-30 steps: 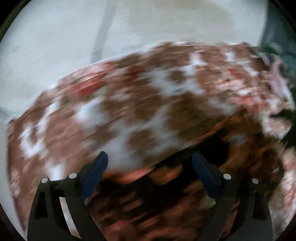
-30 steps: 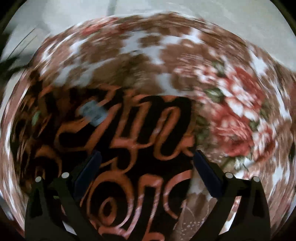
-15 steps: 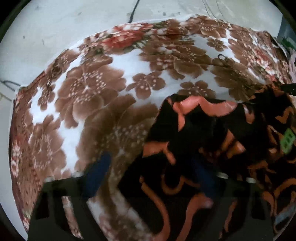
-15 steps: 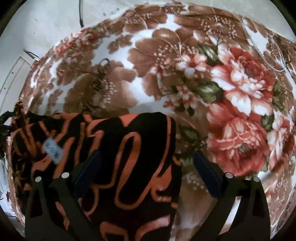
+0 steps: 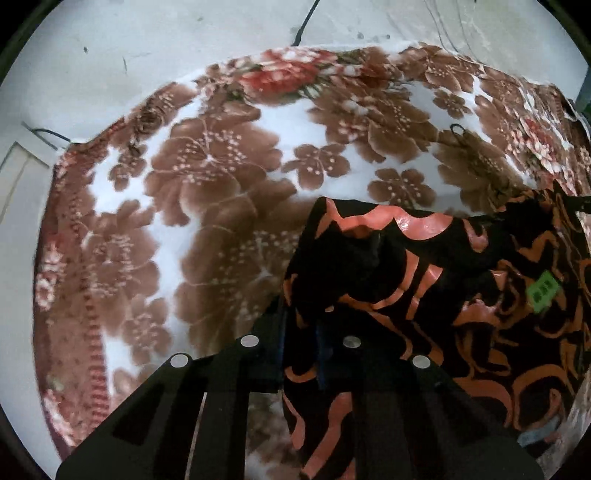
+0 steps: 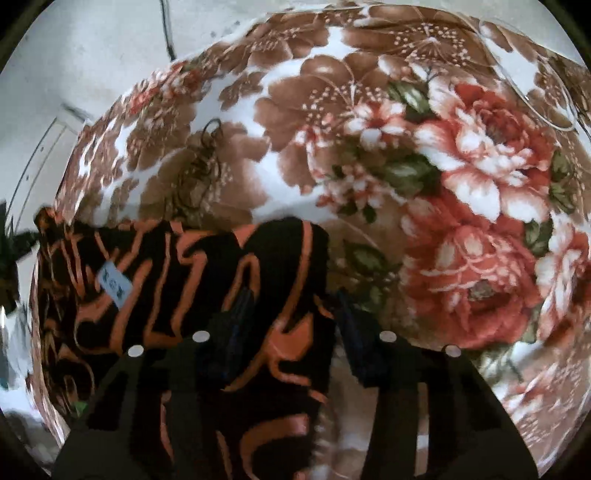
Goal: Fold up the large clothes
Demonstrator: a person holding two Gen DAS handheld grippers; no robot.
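Fabric filled both views: a black garment with orange swirls [image 5: 424, 280] lay on a floral blanket [image 5: 207, 173] spread over a pale floor [image 5: 110, 55]. In the left wrist view the garment occupied the 3 to 6 o'clock part of the picture, its upper edge bunched into a fold near the centre, and the left gripper [image 5: 301, 332] had its jaws closing, nearly pressed together, pinching the garment's left edge between the pads. That view alone showed a green tag [image 5: 541, 291] on the cloth at 3 o'clock, a grey-blue patch [image 5: 539, 430] at 4 o'clock, and a dark cable [image 5: 304, 22] running off the blanket at 12 o'clock. The right wrist view had the garment [image 6: 192, 280] from 6 to 9 o'clock instead, with a pale blue label [image 6: 114, 284] on it at 9 o'clock, and only here did the blanket's big red roses with green leaves [image 6: 491, 155] show, at 2 to 4 o'clock. The right gripper [image 6: 295, 314] was closing too, its jaws about half spread; the garment's right edge ran between them, the left pad lying on the cloth and the right pad over the blanket just beside the hem, so the cloth was not yet pinched
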